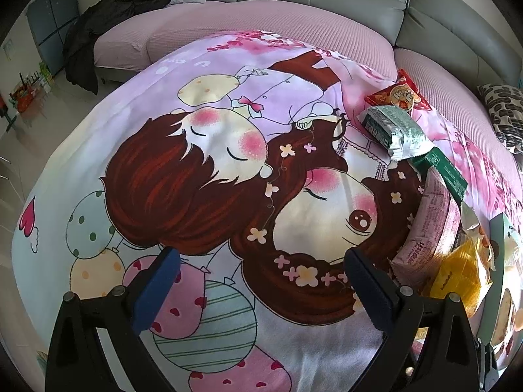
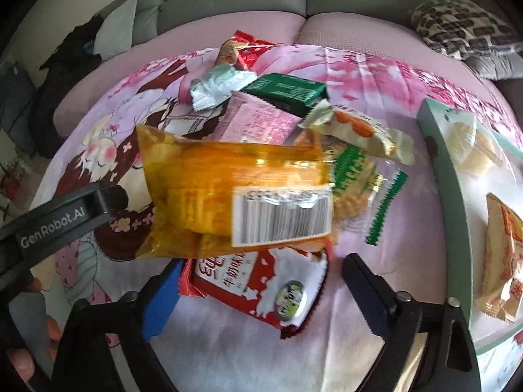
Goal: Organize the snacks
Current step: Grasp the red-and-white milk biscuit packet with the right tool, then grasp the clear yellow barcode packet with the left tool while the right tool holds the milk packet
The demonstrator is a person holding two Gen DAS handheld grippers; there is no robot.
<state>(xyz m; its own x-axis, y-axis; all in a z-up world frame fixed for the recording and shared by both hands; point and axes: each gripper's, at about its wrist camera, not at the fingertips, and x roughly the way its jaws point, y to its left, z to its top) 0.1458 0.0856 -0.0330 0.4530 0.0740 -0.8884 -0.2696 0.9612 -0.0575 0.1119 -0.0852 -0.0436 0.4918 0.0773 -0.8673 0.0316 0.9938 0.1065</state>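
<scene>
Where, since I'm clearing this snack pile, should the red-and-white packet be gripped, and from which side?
Across its bare near half, coming from above on the near side: the red-and-white packet lies flat and the orange packet hides its far end. The open right tool straddles it.

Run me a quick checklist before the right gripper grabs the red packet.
1. Right gripper open: ok.
2. Red packet between its jaws: ok; the pads are not yet pressing on it.
3. Red packet free of other snacks: not ok; the orange packet overlaps its far end.
4. Orange packet lying still: cannot tell; it is blurred.
5. Room in the box: ok; bare floor shows between the snacks inside.
6. Left gripper out of the way: ok; it is open and empty over the blanket.
</scene>
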